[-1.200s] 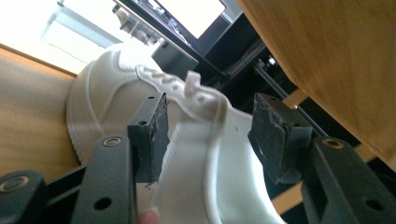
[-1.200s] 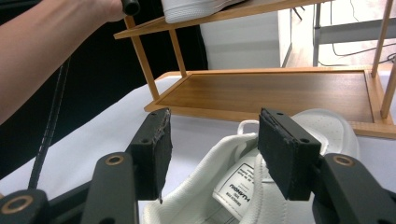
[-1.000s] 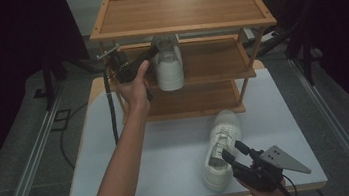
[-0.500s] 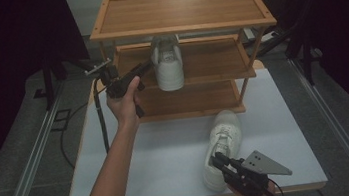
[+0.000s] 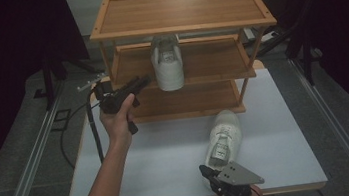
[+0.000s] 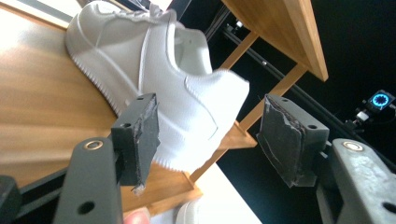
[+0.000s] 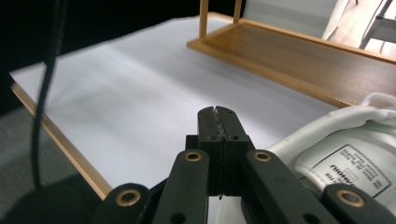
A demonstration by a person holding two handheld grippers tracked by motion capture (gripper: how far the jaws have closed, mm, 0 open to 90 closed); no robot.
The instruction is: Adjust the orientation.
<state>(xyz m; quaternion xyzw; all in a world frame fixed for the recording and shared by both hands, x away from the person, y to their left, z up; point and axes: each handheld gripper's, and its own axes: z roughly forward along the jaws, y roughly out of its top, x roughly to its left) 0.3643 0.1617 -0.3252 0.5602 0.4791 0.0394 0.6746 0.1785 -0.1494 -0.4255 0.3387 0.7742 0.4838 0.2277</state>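
A white shoe [image 5: 167, 61] stands on the middle shelf of a wooden rack [image 5: 177, 9], heel toward the front. My left gripper [image 5: 141, 83] hovers just left of it, apart from it. Its jaws have just been opening and stand open, and past them the heel of that shoe [image 6: 154, 60] shows beyond my left gripper [image 6: 210, 121]. A second white shoe [image 5: 222, 137] lies on the white table [image 5: 170, 159]. My right gripper [image 5: 204, 169] sits at its heel, near the front edge. In the right gripper view my right gripper [image 7: 218, 109] has just closed on nothing, with the shoe [image 7: 345, 154] beside it.
The rack's bottom shelf [image 7: 299, 51] lies ahead of the right gripper across bare table [image 7: 140, 93]. A black cable [image 5: 93, 133] hangs from the left gripper over the table's left edge. Dark floor and rails surround the table.
My left hand has drawn back leftward and toward me, away from the shelf shoe, its jaws a bit wider. My right gripper slid left along the front edge and its jaws shut.
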